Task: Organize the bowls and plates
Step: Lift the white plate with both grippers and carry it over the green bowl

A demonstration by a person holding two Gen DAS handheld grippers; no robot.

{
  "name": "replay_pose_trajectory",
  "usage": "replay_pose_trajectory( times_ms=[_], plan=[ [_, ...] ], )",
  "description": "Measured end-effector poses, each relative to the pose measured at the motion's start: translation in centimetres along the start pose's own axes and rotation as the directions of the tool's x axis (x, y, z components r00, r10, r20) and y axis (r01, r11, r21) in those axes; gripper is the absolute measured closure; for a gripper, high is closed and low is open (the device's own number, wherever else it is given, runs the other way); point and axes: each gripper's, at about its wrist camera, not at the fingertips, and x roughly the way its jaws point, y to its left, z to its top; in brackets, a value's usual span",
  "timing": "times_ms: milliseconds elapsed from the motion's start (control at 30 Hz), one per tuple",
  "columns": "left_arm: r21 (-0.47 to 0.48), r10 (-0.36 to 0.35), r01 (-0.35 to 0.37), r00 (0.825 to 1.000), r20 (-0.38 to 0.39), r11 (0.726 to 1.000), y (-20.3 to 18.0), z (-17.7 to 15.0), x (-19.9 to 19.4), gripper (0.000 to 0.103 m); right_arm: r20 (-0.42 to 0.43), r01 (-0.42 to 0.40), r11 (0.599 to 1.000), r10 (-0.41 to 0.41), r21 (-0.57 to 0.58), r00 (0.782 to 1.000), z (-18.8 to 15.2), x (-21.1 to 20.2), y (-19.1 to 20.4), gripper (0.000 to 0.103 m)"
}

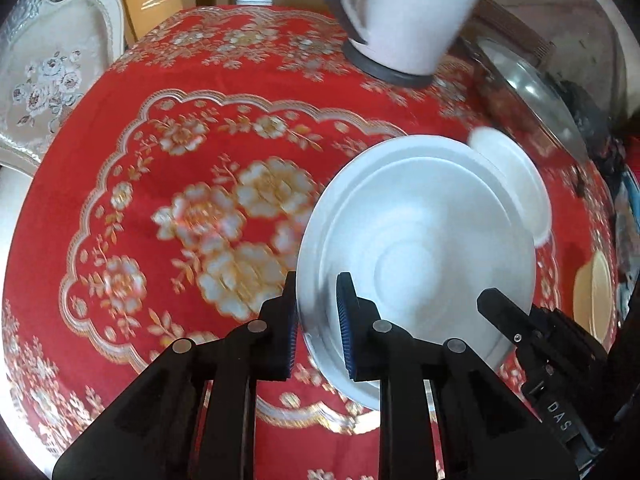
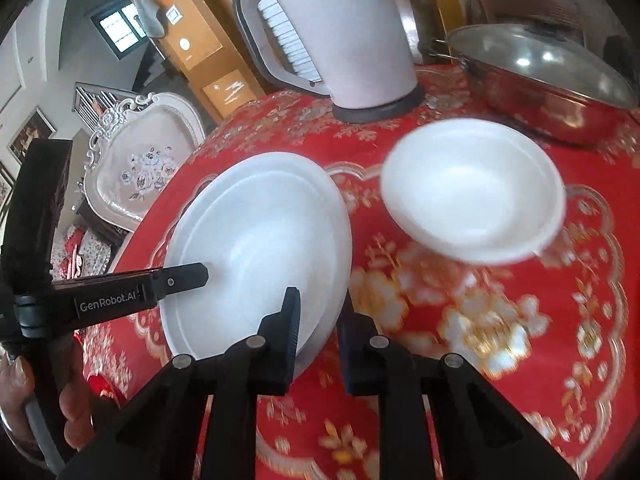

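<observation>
Both grippers are clamped on the rim of 1 white plate stack: the left gripper [image 1: 316, 328] is closed on the near left edge of the plate stack [image 1: 420, 264], and the right gripper [image 2: 318, 334] is closed on its near right edge. At least 2 nested dishes seem to be held, judging from the doubled rim lines, and the stack looks tilted and lifted off the red tablecloth [image 1: 160, 160], though contact at its far edge cannot be ruled out. Just beyond the stack, to its right, a smaller white bowl [image 2: 472, 192] is seen, blurred. Farther behind the stack stands a white kettle [image 2: 344, 36], and right of the kettle a lidded steel pot [image 2: 540, 80]. The step in hand is judged to be carrying the stack toward the bowl. Both grips should be kept level with each other so the nested dishes are not slid apart, and the stack should be lowered flat, clear of the bowl's rim.
</observation>
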Motion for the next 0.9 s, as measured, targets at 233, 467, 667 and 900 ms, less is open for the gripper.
replay_pose_trajectory(
  times_ms=[233,467,667,900],
  plan=[
    [0.044,-0.028,0.028,1.000,-0.002,0.999,-2.6,-3.6,-2.0,0.086,0.008,-0.002,1.000,0.002,0.006,1.000,-2.0,-3.7,-0.8,0.086],
    [0.071,-0.036,0.034,0.999,0.021,0.997,-4.4,-7.7,-4.5,0.086,0.012,-0.024,1.000,0.024,0.009,1.000,-4.1,-6.5,-1.2,0.086],
    [0.065,-0.035,0.033,0.998,0.042,0.997,-4.6,-11.1,-6.1,0.086,0.023,-0.044,0.999,0.044,-0.001,0.999,-5.9,-8.4,-0.7,0.086],
    [0.032,-0.029,0.027,0.996,0.085,0.999,-3.6,-14.7,-8.2,0.085,0.022,-0.083,0.996,0.084,-0.036,0.996,-7.5,-9.8,0.4,0.086]
  ],
)
